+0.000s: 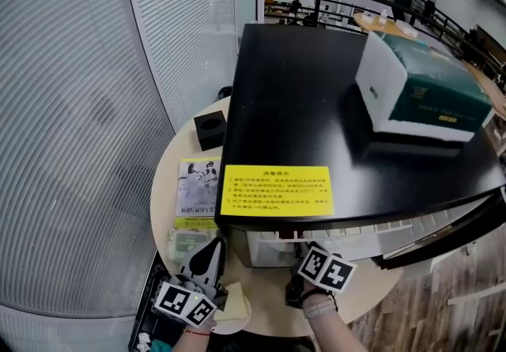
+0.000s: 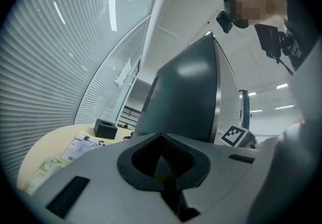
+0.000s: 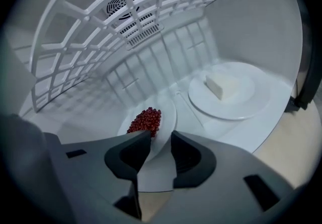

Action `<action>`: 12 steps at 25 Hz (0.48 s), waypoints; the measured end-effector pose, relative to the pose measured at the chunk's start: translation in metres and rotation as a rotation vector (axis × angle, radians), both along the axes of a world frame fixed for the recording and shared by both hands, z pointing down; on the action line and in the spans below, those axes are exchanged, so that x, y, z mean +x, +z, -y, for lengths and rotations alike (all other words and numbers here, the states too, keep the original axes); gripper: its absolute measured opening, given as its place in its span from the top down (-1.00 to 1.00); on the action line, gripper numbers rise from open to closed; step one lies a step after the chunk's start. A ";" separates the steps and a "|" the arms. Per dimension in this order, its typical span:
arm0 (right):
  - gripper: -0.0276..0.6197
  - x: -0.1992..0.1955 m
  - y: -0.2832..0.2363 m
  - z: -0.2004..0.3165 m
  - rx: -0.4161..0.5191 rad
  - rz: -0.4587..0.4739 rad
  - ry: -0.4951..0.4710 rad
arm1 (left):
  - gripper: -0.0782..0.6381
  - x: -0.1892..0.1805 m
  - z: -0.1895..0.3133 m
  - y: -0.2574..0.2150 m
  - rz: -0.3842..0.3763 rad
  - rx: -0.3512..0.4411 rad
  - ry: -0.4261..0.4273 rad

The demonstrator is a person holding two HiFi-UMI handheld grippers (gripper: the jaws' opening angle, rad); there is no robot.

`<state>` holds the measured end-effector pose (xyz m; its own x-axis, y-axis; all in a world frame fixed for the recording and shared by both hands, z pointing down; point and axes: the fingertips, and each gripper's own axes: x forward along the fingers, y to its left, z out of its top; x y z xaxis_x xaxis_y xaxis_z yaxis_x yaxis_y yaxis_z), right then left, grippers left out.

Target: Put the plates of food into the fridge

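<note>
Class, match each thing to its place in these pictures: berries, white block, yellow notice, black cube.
Things:
1. berries
2. white block
3. yellow notice
4. black cube

Places:
A. on the table
B. on top of the fridge
C. on the near plate, whose rim is between the right tool's jaws
D. on the far plate, further right inside the fridge

Pairs: 1-C; 2-D; 3-B; 4-A

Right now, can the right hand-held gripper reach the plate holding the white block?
Probably yes: the right hand-held gripper is inside the fridge, jaws apart, and nothing blocks the white-block plate.
</note>
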<state>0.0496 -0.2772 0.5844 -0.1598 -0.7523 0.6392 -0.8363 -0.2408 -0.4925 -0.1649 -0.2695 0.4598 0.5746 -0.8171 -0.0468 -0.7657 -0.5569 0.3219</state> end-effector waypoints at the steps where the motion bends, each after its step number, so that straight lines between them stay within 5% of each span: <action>1: 0.59 0.000 0.000 0.000 0.001 -0.010 -0.002 | 0.81 0.000 0.000 0.000 -0.001 -0.001 0.001; 12: 0.43 -0.006 -0.004 -0.008 0.061 0.003 0.007 | 0.81 -0.002 -0.008 -0.001 -0.008 -0.002 0.017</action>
<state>0.0439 -0.2688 0.5805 -0.1560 -0.7908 0.5918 -0.8332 -0.2164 -0.5089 -0.1664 -0.2616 0.4592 0.5880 -0.8073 -0.0497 -0.7534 -0.5690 0.3296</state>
